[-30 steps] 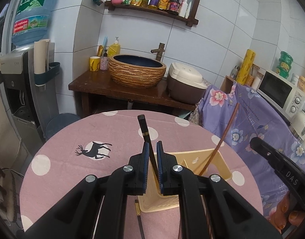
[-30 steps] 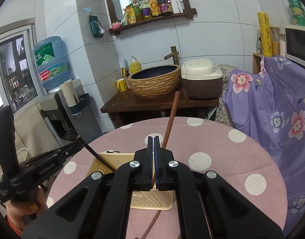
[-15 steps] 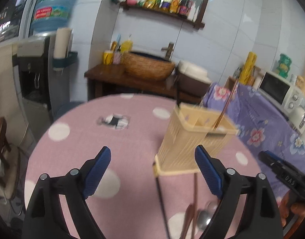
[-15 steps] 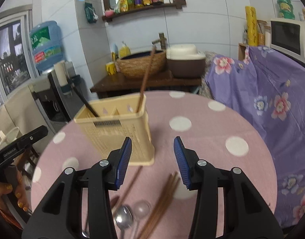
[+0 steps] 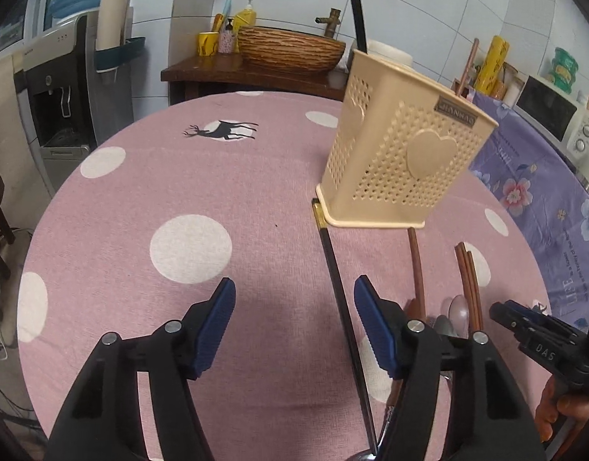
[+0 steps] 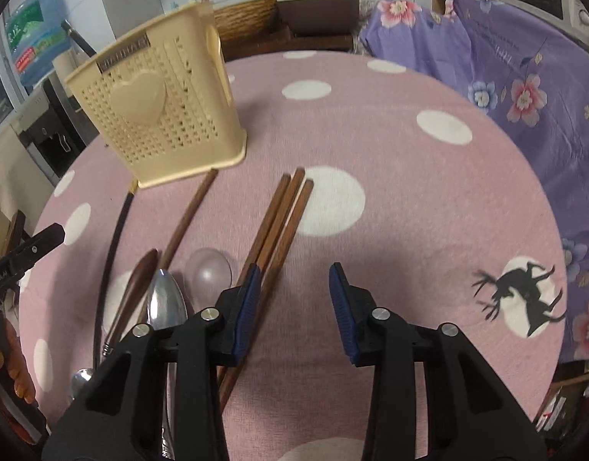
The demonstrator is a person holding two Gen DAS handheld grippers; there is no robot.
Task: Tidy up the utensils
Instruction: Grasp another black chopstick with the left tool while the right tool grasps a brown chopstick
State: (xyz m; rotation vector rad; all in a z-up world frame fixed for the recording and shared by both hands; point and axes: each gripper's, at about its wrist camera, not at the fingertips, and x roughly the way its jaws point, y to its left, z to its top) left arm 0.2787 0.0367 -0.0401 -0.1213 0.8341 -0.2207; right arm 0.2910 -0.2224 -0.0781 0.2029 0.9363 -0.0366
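Both claws spread, empty: left claw, right claw. Brown chopsticks lie on worktop just beside holder; centre one stick before clenching.

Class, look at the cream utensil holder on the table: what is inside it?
A black chopstick and a brown chopstick stick out of the holder. Their lower parts, and anything else inside, are hidden by its walls.

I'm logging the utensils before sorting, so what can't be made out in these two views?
- Utensil holder interior: walls hide its compartments, both views.
- Lower ends of the brown chopsticks: right gripper covers them.
- Metal spoon handle: behind the same gripper.
- Black chopstick end: cut off, left view's bottom edge.
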